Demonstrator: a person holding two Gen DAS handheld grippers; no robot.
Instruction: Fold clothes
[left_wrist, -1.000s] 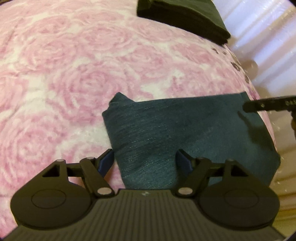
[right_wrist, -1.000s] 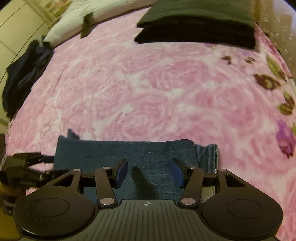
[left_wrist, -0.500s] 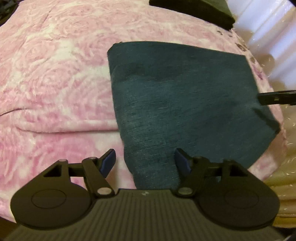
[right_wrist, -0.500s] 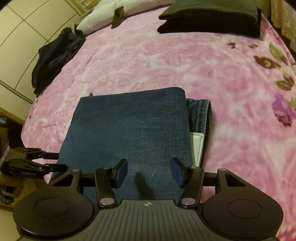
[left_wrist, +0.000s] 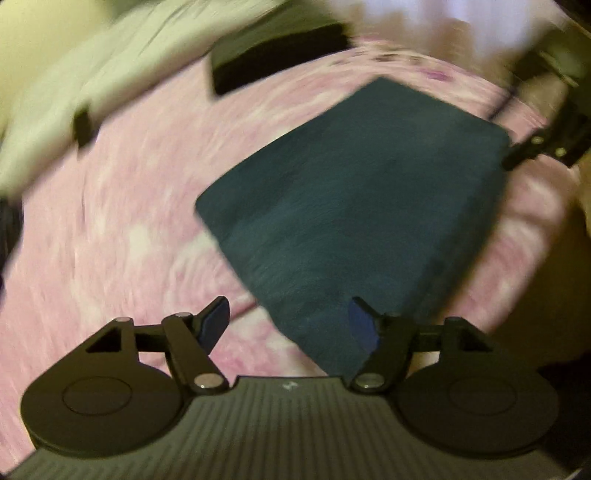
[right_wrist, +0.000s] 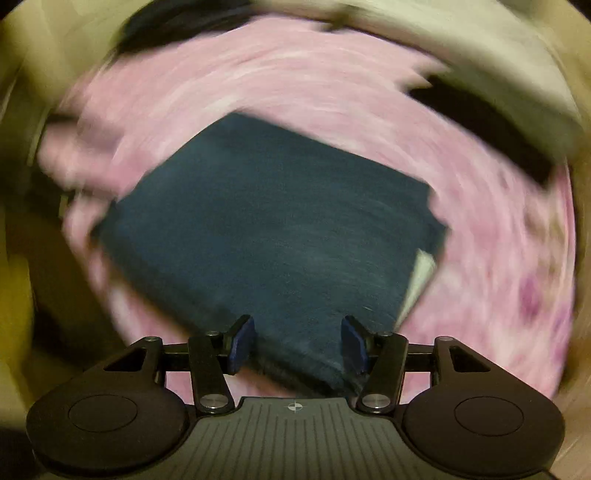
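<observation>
Folded dark blue jeans (left_wrist: 354, 206) lie as a flat rectangle on the pink rose-patterned bedspread (left_wrist: 122, 221). My left gripper (left_wrist: 290, 326) is open, its fingers straddling the near corner of the jeans. My right gripper (right_wrist: 297, 341) is open, its fingers either side of the jeans' near corner (right_wrist: 273, 236); a white inner label (right_wrist: 421, 273) shows at the jeans' right edge. The other gripper shows at the far right of the left wrist view (left_wrist: 539, 144). Both views are motion-blurred.
A stack of dark folded clothes (left_wrist: 277, 55) sits at the far side of the bed, also in the right wrist view (right_wrist: 491, 122). A white pillow (left_wrist: 74, 85) lies at the back left. The bed edge drops off to the right (left_wrist: 535, 295).
Both grippers have swung and lifted back, so the jeans now appear rotated diagonally and farther away. Both stay open. The jeans have not moved on the bed.
</observation>
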